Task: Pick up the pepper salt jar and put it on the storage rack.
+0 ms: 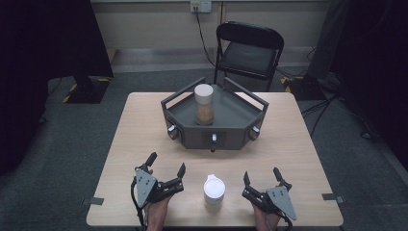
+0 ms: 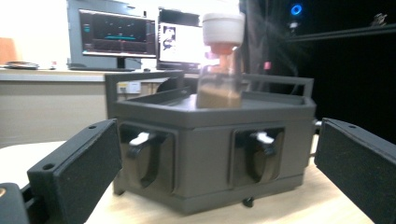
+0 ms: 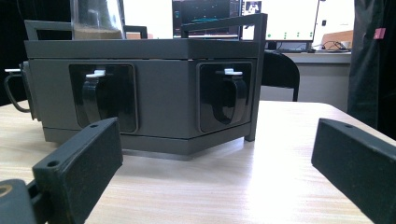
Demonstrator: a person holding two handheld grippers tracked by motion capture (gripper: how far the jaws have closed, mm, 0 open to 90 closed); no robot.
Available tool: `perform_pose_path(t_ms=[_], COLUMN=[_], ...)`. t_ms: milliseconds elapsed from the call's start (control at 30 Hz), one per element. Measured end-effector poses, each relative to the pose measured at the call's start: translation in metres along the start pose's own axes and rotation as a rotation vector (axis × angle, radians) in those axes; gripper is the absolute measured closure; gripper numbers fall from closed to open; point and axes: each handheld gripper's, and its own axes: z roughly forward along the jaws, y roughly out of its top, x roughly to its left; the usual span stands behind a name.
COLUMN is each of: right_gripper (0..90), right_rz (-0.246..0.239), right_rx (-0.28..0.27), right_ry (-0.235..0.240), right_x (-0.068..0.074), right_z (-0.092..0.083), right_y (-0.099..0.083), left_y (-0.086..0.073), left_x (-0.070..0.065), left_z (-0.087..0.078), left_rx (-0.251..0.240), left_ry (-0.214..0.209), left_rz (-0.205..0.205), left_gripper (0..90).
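Note:
A dark grey angular tray box (image 1: 231,126) with railings and front handles stands at the table's far middle. On it stands a clear jar (image 1: 204,104) with a white lid and brown contents, also seen as the jar (image 2: 220,70) in the left gripper view. A white lidded cup (image 1: 214,191) sits near the front edge between the two grippers. My left gripper (image 1: 166,166) rests open to the cup's left, facing the box (image 2: 205,154). To the cup's right my right gripper (image 1: 261,176) is open too, facing the box (image 3: 154,93). Both hold nothing.
The light wooden table (image 1: 139,134) has bare surface on both sides of the box. A black folding chair (image 1: 248,50) stands behind the table. Monitors (image 2: 116,35) on a desk show in the background of the gripper views.

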Motion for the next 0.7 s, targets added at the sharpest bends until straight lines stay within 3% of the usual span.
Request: perform_pose_path(t_ms=[100, 267, 700], right_gripper=[0.7, 0.7, 0.7], right_rz=[0.000, 0.000, 0.000], right_rx=[0.000, 0.000, 0.000], right_ry=[0.000, -0.001, -0.004], right_x=[0.000, 0.000, 0.001], right_z=[0.000, 0.000, 0.000], right_y=[0.000, 0.000, 0.000], left_y=[-0.005, -0.017, -0.031], left_x=[0.000, 0.003, 0.003], left_z=[-0.002, -0.002, -0.005], left_rx=[0.003, 0.039, 0.075], left_ry=[0.017, 0.031, 0.058], left_rz=[0.004, -0.025, 0.014], left_gripper=[0.2, 0.2, 0.2])
